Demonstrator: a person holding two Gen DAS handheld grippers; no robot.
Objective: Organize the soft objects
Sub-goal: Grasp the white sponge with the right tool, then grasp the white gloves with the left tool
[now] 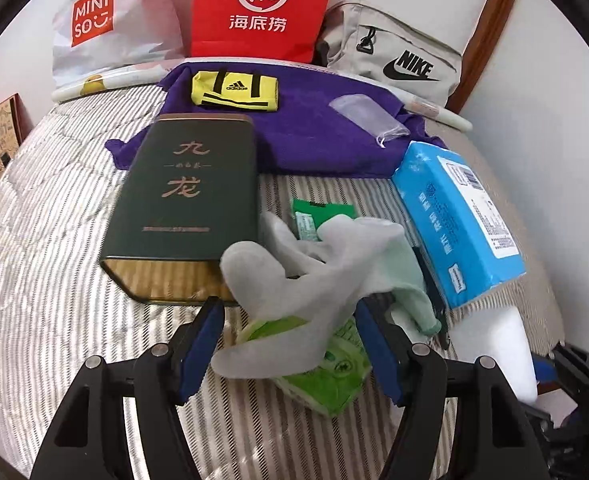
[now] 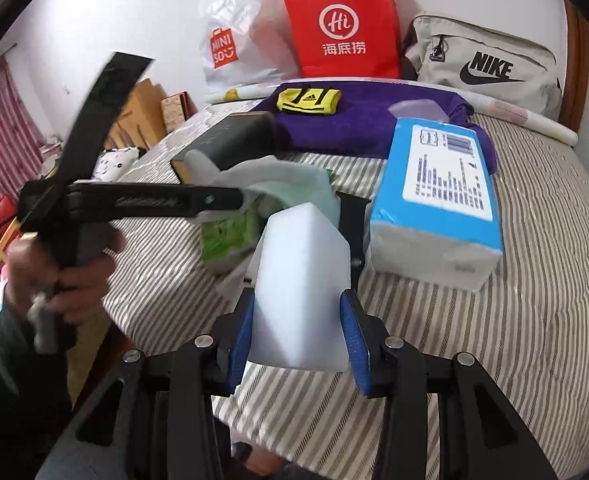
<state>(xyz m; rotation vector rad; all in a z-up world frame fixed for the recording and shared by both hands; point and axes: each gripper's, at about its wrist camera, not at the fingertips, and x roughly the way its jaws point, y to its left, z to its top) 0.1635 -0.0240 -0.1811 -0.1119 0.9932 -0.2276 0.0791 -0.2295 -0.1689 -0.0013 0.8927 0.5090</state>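
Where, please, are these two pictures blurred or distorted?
Right wrist view: the person's hand and the left tool it holds are smeared by motion, while the white foam block is sharp. Left wrist view: mostly sharp, though the grey sock is slightly soft. Both views: fisheye bends the striped bedding and darkens corners.

All things lie on the bed [image 2: 494,360]. At the far end, against the wall, from left to right: plastic bag [image 1: 106,28], paper bag [image 1: 262,8], sling bag [image 1: 390,52]. In front of them the towel [image 1: 302,136] is spread, w/ a folded pouch [image 1: 234,88] on its far left part and a clear small bag [image 1: 368,114] on its right part. The tin box [image 1: 186,200] lies left, its far end on the towel. The tissue pack [image 1: 458,216] lies right. Between box and pack, nearer: socks [image 1: 322,264] on top of a wipes packet [image 1: 326,364]. The foam block [image 2: 300,292] is right of the socks, in front of the tissue pack.
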